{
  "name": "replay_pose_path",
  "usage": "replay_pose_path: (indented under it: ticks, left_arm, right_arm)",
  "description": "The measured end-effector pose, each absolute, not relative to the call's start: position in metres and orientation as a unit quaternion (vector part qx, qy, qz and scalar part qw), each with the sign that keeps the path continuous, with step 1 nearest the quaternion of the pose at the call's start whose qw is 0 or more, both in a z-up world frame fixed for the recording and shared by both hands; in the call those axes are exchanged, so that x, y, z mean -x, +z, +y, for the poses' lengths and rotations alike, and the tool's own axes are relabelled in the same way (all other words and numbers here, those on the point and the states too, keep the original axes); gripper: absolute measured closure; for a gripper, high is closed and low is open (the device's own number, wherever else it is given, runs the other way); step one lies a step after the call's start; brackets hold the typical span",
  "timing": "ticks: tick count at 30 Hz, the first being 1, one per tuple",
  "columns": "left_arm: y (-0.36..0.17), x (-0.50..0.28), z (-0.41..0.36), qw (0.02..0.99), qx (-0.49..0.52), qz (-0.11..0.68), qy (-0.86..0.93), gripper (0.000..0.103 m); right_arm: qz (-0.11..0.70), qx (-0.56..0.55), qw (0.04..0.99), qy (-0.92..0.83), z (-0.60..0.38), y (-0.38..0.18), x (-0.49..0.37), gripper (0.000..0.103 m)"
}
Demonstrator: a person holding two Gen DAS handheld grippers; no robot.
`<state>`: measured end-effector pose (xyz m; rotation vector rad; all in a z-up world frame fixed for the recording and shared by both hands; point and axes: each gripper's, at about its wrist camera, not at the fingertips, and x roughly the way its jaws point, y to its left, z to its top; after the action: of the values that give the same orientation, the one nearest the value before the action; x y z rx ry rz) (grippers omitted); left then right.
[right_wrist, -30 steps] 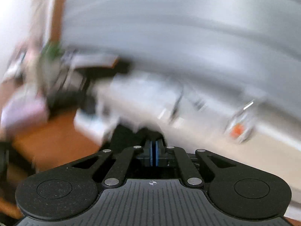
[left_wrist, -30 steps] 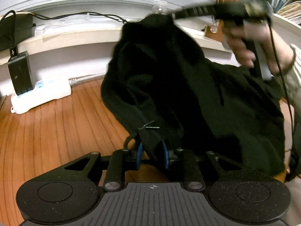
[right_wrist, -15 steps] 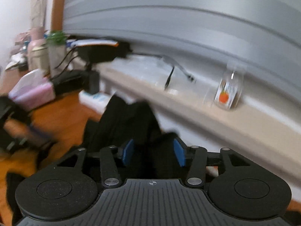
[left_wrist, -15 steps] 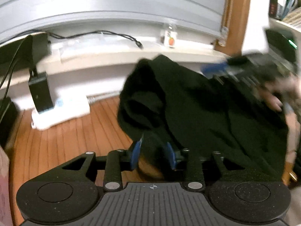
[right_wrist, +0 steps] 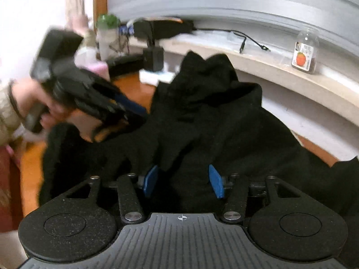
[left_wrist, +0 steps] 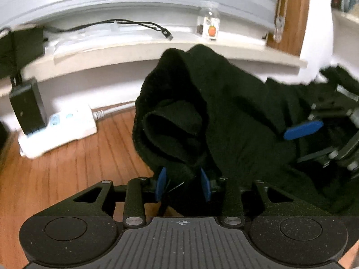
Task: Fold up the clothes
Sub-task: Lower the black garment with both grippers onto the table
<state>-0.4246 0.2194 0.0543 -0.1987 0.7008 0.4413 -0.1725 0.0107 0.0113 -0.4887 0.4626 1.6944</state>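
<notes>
A black garment (left_wrist: 224, 112) lies heaped on the wooden table (left_wrist: 56, 174), rising to a peak near the window sill. My left gripper (left_wrist: 183, 183) is at its near edge with its blue pads apart, a fold of cloth lying loosely between them. The right wrist view shows the same garment (right_wrist: 224, 123) under my right gripper (right_wrist: 183, 181), whose jaws are opening; cloth lies between the pads without being pinched. The right gripper (left_wrist: 314, 134) also shows, blurred, at the right edge of the left wrist view. A hand (right_wrist: 29, 98) carries the left gripper (right_wrist: 125, 105).
A white power strip (left_wrist: 58, 130) with a black adapter (left_wrist: 27, 107) sits at the back left of the table. On the sill (left_wrist: 112, 51) are a black cable (left_wrist: 134, 23) and a small jar (right_wrist: 306, 51). A green-lidded bottle (right_wrist: 107, 33) and clutter stand far left.
Both grippers have let go of the black garment and now stand open. The right gripper came down from up high, and the lifted cloth sank onto the table.
</notes>
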Motion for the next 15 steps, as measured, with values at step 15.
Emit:
replay_pose_path:
  ticks: [15]
  left_arm:
    - [0.048, 0.414, 0.256, 0.906, 0.105, 0.341, 0.227, 0.067]
  right_arm:
    - [0.203, 0.231, 0.507, 0.805, -0.005, 0.033, 0.257, 0.059]
